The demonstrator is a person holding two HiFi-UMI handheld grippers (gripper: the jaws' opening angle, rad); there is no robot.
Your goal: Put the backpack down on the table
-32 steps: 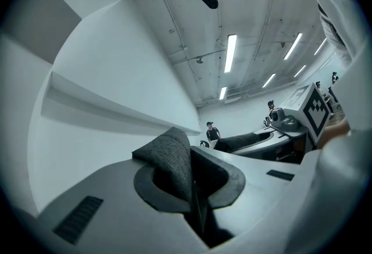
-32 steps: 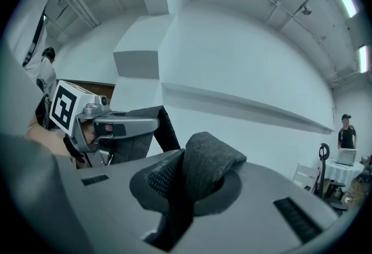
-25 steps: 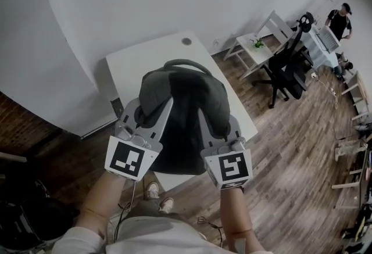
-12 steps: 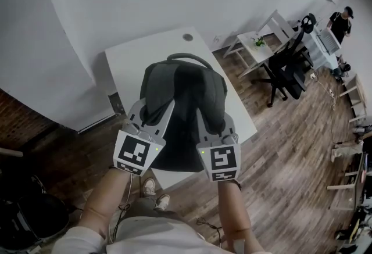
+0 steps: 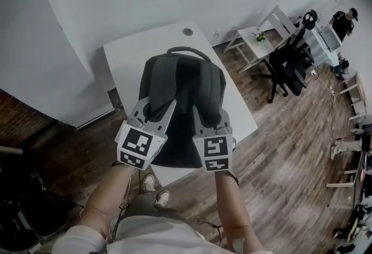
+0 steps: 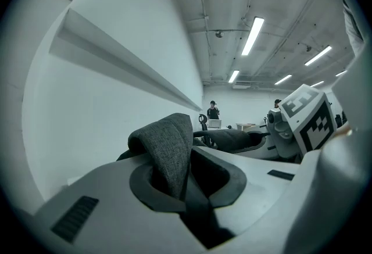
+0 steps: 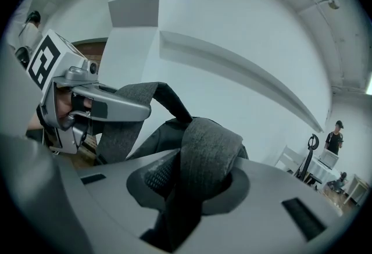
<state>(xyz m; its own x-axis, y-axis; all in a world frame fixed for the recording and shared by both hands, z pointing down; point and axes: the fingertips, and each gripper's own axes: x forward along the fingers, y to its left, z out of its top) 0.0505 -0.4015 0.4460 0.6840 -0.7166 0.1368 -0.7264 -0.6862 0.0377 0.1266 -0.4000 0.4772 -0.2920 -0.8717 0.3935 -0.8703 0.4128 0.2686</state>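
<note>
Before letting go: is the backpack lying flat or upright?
Flat, straps side up: the backpack spreads over the table, handle farthest away. Touching it? Cannot tell.

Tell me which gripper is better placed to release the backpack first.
Right. The right gripper has just been opening its jaws around the right strap; the left gripper clamps the left strap.

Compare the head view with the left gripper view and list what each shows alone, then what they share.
Head view only: the white table, the wooden floor, and the backpack seen whole, with its top handle. Left gripper view only: the ceiling lights and the strap pinched between the left gripper's jaws. Both: the backpack, the left gripper and a person standing far off.
</note>
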